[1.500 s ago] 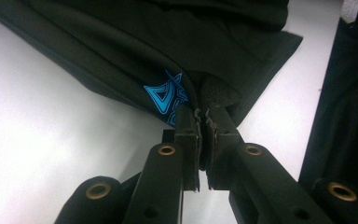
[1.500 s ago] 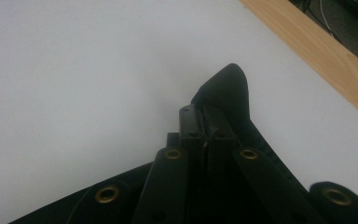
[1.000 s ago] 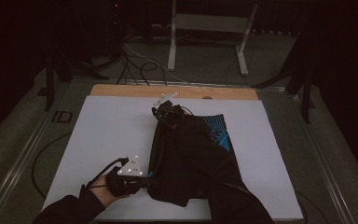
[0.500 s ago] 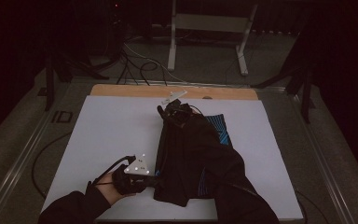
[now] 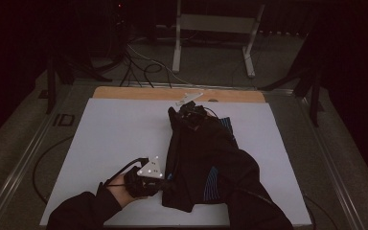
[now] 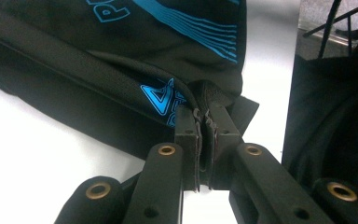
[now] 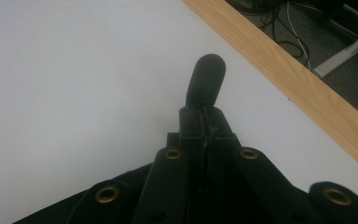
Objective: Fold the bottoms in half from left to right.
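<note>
White table sheet [image 5: 115,143] carries a black garment [image 5: 206,163] right of centre, with open sheet to its left. Left gripper [image 6: 201,122] is clamped on the near hem beside blue print; right gripper [image 7: 204,109] pinches a dark fold near the wooden far edge [image 7: 307,95]

Your left gripper [image 5: 165,178] sits low at the near edge, jaws clamped shut. Your right gripper [image 5: 184,111] reaches far forward, jaws likewise closed.

A white table [image 5: 115,143] with a wooden far edge [image 5: 139,93]; cables [image 5: 143,67] lie beyond.
</note>
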